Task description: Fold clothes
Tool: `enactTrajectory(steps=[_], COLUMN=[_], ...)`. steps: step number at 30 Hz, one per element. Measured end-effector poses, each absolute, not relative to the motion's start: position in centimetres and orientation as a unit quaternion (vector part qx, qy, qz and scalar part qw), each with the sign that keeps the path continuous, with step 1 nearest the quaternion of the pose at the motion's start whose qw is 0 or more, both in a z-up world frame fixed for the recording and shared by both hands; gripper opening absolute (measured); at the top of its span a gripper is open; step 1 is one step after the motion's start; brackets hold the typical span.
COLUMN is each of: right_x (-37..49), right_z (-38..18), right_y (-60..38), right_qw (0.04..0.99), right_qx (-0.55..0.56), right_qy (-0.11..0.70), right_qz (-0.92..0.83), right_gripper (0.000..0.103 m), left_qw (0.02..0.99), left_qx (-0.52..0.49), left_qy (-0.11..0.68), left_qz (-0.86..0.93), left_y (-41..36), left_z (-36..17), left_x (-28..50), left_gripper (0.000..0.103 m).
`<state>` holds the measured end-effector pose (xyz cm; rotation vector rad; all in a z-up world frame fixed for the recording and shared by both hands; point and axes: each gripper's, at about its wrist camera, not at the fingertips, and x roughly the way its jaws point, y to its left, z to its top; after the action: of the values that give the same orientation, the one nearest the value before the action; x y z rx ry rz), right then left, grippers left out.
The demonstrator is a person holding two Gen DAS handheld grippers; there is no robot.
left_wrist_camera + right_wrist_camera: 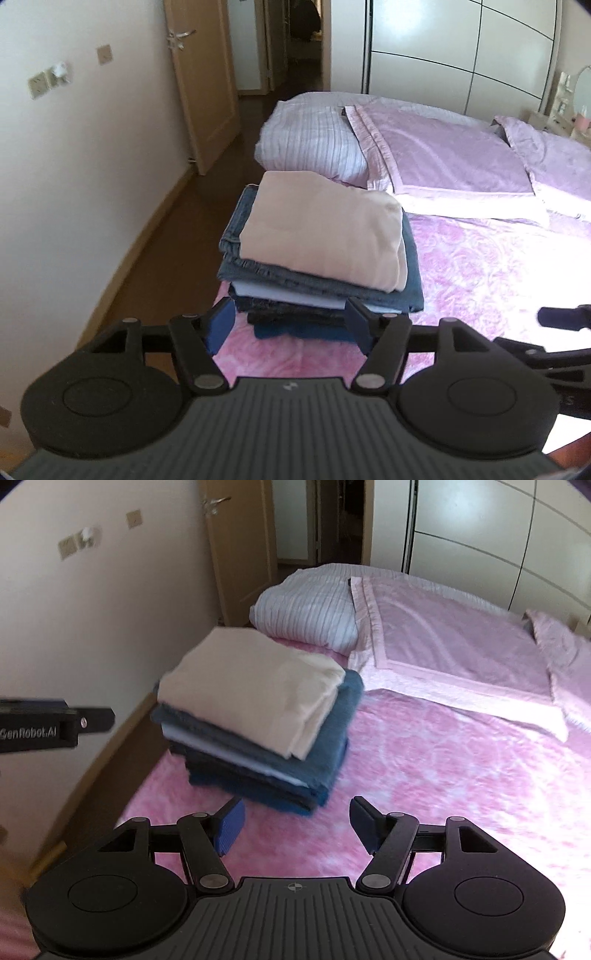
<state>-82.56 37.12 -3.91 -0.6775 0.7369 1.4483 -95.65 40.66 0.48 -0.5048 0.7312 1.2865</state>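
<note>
step: stack [321,251] done, judged | left gripper [290,325] wide, empty | right gripper [297,825] wide, empty | next: find another garment

1 stack of folded clothes [317,258] sits near the bed's [443,794] left edge: 1 cream garment [325,229] on top, with about 5 darker or blue layers under it, their exact number hard to tell. Toward the head edge lie 1 striped white pillow [310,144] and 2 pink pillows [447,155]. 2 grippers show, 1 left gripper [290,326] and 1 right gripper [297,821].

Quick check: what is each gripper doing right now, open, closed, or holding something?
Left gripper: open, holding nothing; the clothes stack lies beyond its fingers.
Right gripper: open, empty.
</note>
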Motion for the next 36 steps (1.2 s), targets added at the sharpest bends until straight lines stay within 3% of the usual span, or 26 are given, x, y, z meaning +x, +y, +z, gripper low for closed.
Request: enactTrajectory(steps=[5, 19, 36], right_x=[-80.8, -80.5, -84.2], right_z=[-3.2, -4.2, -6.9], right_y=[32.0, 21.5, 22.4], right_qw=[0.645, 0.64, 0.642], right_qx=[-0.259, -0.24, -0.271], right_qy=[0.324, 0.374, 0.411], right_qz=[0.642, 0.627, 0.588], right_gripper=[0.066, 0.066, 0.066], left_qw=[0.707, 0.691, 0.679], left_qx=[-0.204, -0.235, -0.257], left_qy=[0.317, 0.329, 0.386], left_qz=[0.598, 0.599, 0.569], left_y=[35.2, 24.8, 26.7], left_z=[0.5, 0.9, -3.0], left_x=[-94.1, -93.6, -97.0], left_gripper=[0.072, 0.072, 0.072])
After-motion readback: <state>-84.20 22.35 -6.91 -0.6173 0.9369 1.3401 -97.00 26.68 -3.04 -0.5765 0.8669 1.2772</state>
